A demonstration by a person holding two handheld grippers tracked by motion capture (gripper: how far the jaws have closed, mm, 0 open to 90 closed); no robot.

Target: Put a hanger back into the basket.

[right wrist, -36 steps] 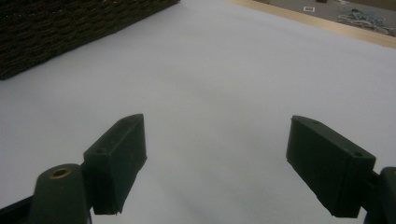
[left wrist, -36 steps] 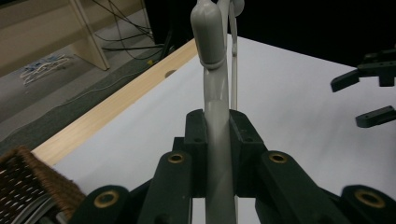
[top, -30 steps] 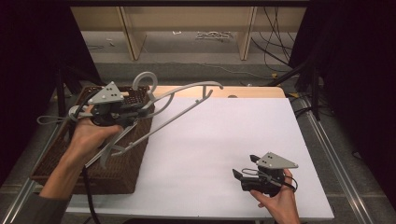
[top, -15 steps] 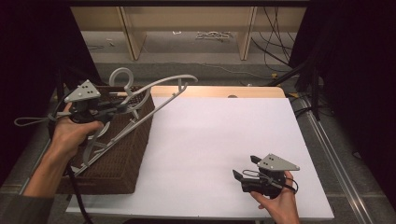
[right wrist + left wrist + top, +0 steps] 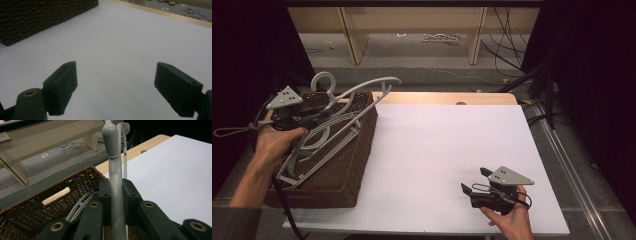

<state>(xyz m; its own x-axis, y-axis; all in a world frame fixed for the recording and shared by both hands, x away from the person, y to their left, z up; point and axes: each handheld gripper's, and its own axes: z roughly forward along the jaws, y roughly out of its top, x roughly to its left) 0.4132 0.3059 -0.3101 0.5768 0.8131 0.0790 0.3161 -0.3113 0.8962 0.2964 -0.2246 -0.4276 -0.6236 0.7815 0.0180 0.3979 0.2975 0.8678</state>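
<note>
A grey plastic hanger (image 5: 357, 92) is tilted over the dark wicker basket (image 5: 357, 145) at the table's left end. Its lower bar lies in the basket and its hook (image 5: 323, 80) points up. My left gripper (image 5: 304, 114) is shut on the hanger near the hook, above the basket's far left corner. In the left gripper view the hanger's neck (image 5: 116, 175) is pinched between the pads (image 5: 105, 191), with more grey hangers (image 5: 80, 206) down in the basket (image 5: 32, 207). My right gripper (image 5: 474, 181) rests open near the table's front right, with bare white surface between its jaws (image 5: 116, 85).
The white table top (image 5: 452, 150) stretches from the basket to the right edge, with a wooden strip (image 5: 447, 97) along the far side. Wooden shelving legs (image 5: 352, 35) and cables (image 5: 507, 55) are on the floor behind. The basket's side (image 5: 37, 15) appears far off in the right gripper view.
My left gripper has carried the hanger leftward and a little down, from over the basket's right rim to over its left part. The right gripper has stayed where it was.
</note>
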